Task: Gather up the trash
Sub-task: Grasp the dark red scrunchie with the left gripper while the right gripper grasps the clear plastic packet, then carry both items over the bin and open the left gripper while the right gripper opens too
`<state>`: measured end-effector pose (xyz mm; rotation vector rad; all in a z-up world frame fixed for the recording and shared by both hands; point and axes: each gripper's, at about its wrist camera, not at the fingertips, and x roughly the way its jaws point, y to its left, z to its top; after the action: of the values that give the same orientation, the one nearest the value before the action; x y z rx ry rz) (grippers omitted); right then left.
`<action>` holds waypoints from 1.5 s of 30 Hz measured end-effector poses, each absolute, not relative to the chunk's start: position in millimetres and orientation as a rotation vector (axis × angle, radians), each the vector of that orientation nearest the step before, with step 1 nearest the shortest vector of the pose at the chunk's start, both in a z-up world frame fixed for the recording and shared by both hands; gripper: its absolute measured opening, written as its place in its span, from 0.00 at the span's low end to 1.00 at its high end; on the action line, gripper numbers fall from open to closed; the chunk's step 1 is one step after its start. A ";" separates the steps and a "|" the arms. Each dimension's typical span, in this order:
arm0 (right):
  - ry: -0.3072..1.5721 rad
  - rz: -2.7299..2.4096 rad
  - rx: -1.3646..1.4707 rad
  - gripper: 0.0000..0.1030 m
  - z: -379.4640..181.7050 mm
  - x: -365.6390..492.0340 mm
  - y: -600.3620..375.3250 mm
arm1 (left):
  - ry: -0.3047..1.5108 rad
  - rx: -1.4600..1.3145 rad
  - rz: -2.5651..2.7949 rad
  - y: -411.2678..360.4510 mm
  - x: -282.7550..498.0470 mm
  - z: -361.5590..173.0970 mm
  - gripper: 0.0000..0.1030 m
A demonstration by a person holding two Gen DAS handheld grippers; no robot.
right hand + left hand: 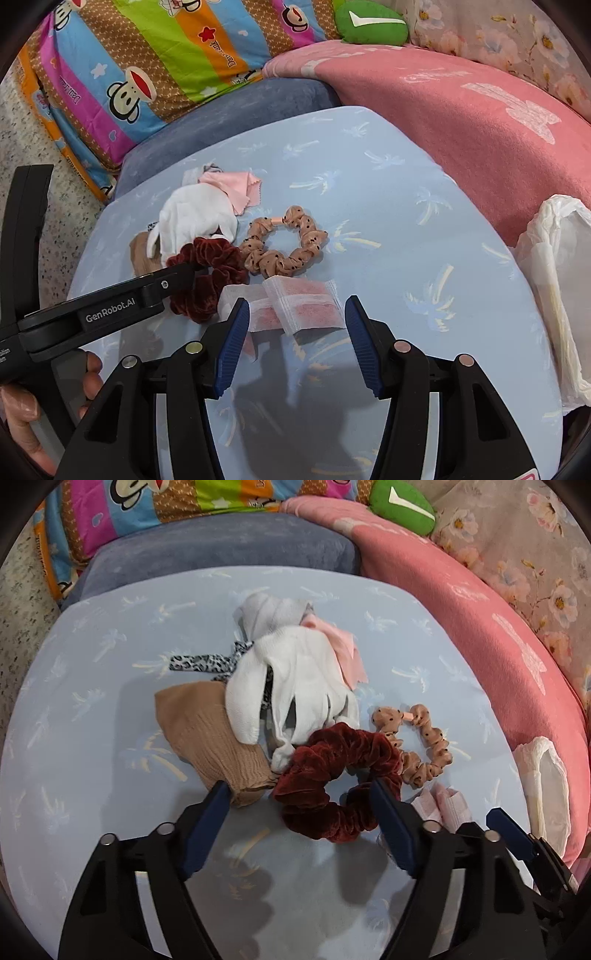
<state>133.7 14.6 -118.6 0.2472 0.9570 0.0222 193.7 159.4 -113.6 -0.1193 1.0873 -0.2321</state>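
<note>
- Blue palm-print pad point(406, 221) underneath everything, soft and giving; expect to sink a little when pressing down for a pick.
- White plastic bag point(554, 258) slumped at the pad's right edge against the pink blanket point(461, 110), mouth gaping. Probably the drop-off. Flimsy, likely to fold shut if nudged.
- Left gripper point(301, 797) spread wide, gripping nothing, straddling the near side of the maroon velvet scrunchie point(332, 771). Contact with the velvet impossible to call from here.
- Right gripper point(297, 308) also released and empty, poised just short of the sachets, one fingertip at each end of them.
- White glove point(295, 690) heaped over a tan sock point(207, 742), limp cloth, well back from the right claw.
- Dotted tan scrunchie point(284, 247) lying flat just beyond the sachets, touching the maroon one.
- White sachets point(303, 299) with pinkish filling, overlapped and lying flat near the pad's front edge, just beside the maroon scrunchie: the likeliest trash here. Judged featherweight, thin, papery, a bit crinkly, easy to push along the fabric instead of lifting.
- Best hold: pinch across the raised crimped edge of the top sachet, coming in low, closing gently to avoid bursting the fill.
</note>
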 end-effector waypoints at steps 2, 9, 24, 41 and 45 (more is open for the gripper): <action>0.970 0.018 0.246 0.53 -124.4 136.3 15.0 | 1.104 -0.112 -0.235 157.5 195.1 -119.5 0.61; 1.003 0.010 0.262 0.32 -139.1 141.1 10.0 | 1.127 -0.098 -0.264 153.4 194.3 -124.0 0.23; 0.846 0.028 0.333 0.08 -80.6 120.3 -11.7 | 1.011 -0.052 -0.354 123.5 171.9 -68.1 0.16; 0.546 -0.059 0.343 0.08 47.1 72.9 -93.9 | 0.800 0.057 -0.539 30.4 137.5 20.8 0.16; 0.505 -0.101 0.348 0.08 64.5 58.5 -119.2 | 0.768 0.091 -0.586 1.0 129.0 31.1 0.16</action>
<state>58.5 -119.2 64.5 0.3479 0.5045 -0.1014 129.0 1.0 31.1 0.0914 0.7681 -0.5857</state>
